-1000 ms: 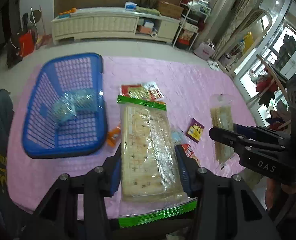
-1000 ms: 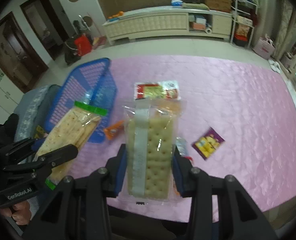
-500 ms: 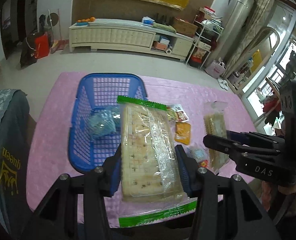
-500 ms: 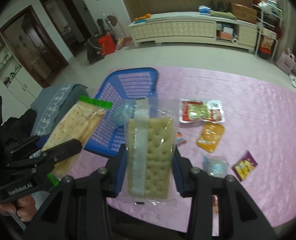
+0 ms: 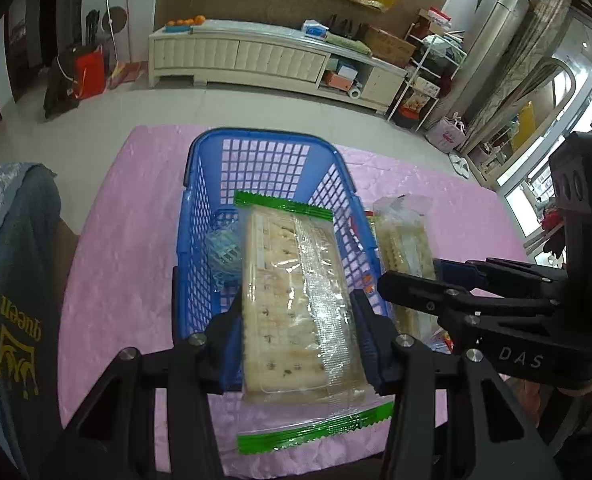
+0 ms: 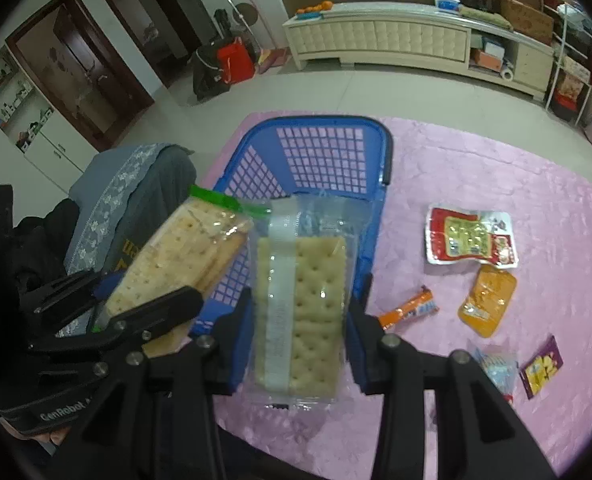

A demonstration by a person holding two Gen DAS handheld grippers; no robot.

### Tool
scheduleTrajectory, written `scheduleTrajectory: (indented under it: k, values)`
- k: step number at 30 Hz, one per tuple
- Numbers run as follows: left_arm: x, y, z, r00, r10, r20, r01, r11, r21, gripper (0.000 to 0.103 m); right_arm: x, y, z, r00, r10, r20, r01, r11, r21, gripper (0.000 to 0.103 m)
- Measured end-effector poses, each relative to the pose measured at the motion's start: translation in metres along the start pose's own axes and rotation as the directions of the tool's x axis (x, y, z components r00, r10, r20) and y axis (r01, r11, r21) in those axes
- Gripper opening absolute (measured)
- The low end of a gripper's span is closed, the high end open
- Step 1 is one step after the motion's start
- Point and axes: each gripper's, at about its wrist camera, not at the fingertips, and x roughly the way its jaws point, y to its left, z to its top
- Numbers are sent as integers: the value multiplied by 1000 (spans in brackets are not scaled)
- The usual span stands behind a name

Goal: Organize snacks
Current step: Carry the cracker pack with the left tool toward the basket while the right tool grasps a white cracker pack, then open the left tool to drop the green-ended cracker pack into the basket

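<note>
My left gripper (image 5: 297, 312) is shut on a green-edged cracker pack (image 5: 296, 296), held above the near end of the blue basket (image 5: 264, 140). A clear wrapped snack (image 5: 224, 256) lies inside the basket. My right gripper (image 6: 299, 304) is shut on a clear cracker pack (image 6: 299, 304), hovering over the basket's near right rim (image 6: 385, 152). In the left wrist view the right gripper (image 5: 411, 276) shows beside the basket with its pack (image 5: 403, 236). The green-edged pack (image 6: 184, 256) and the left gripper (image 6: 136, 308) appear at the left of the right wrist view.
On the pink tablecloth (image 6: 495, 168) to the basket's right lie a red-and-white pouch (image 6: 471, 240), an orange pouch (image 6: 485, 300), an orange bar (image 6: 409, 310), a purple packet (image 6: 541, 366) and a small blue-wrapped snack (image 6: 497, 366). A chair draped with grey cloth (image 5: 12, 280) stands at the table's left.
Both grippers have carried their cracker packs leftward across the table, from over the loose snacks to above the blue basket. Both grips stay unchanged.
</note>
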Motion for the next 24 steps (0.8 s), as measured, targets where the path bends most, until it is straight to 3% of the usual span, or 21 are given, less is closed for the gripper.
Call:
scheduleTrajectory:
  k: [8, 16, 19, 21, 24]
  values:
    - [32, 14, 0, 999, -14, -38, 13, 1000, -25, 46, 15, 0, 11, 1000, -15, -18, 15, 1000, -6, 46]
    - [44, 13, -5, 999, 14, -37, -14, 1000, 3, 46, 11, -3, 7, 999, -38, -10, 38, 999, -8, 46]
    - [48, 20, -7, 999, -9, -48, 8, 1000, -18, 47, 8, -1, 3, 999, -53, -7, 52, 998, -20, 46]
    - [49, 26, -10, 998, -10, -56, 8, 999, -49, 57, 7, 0, 2, 998, -67, -3, 67, 997, -30, 46]
    - [44, 29, -15, 998, -29, -57, 26, 998, -58, 64, 3, -1, -2, 998, -70, 0, 70, 997, -37, 46]
